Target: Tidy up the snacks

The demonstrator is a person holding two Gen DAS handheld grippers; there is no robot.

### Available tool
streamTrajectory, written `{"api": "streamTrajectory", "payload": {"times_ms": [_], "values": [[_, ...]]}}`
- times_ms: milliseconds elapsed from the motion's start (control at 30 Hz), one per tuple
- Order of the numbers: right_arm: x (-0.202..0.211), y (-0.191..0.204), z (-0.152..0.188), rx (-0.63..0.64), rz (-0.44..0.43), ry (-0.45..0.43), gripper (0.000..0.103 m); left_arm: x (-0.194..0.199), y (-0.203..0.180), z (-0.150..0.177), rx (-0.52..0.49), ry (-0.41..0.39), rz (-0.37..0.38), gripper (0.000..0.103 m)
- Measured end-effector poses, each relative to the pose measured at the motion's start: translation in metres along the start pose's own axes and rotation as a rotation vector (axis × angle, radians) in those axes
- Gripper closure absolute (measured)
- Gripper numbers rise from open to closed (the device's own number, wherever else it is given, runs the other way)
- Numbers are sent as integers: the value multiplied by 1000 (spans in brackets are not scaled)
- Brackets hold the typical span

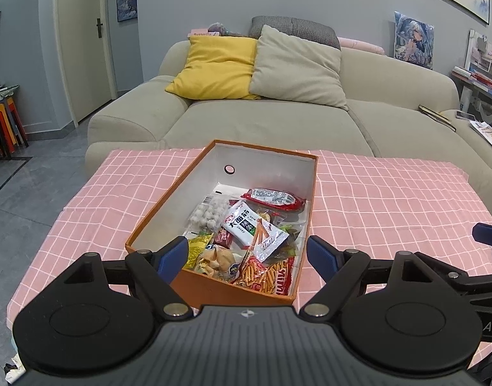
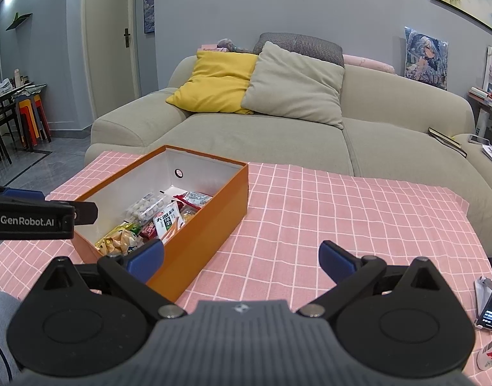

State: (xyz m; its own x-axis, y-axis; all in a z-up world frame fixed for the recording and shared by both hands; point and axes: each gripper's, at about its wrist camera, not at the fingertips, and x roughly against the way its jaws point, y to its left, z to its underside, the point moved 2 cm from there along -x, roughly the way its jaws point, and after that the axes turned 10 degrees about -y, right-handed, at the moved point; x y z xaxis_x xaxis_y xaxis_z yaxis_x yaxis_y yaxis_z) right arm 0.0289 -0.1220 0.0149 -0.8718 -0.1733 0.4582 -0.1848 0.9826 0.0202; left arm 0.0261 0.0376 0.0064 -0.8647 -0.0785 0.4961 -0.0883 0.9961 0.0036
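Both tongs apart, nothing held. Your left tongs (image 1: 244,254) hang over the near end of the box (image 1: 156,215); snacks (image 1: 246,241) lie directly ahead inside. Box runs lengthwise away from you. Right tongs (image 2: 242,257) sit beside it, over bare desk (image 2: 342,212).

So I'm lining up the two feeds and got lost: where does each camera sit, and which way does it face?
Left wrist: on the left gripper, open, facing the orange box of snacks and the sofa; the right gripper's fingertip shows at the right edge.
Right wrist: on the right gripper, open, over the pink checked cloth; the left gripper shows at left.
Shared: box, cloth, sofa, yellow cushion.
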Motion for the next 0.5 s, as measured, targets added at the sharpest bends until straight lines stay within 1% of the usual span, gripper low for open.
{"api": "streamTrajectory", "payload": {"times_ms": [500], "values": [[0, 0, 0, 1, -1, 0, 4, 1, 1, 0, 0, 1, -7, 4]]}}
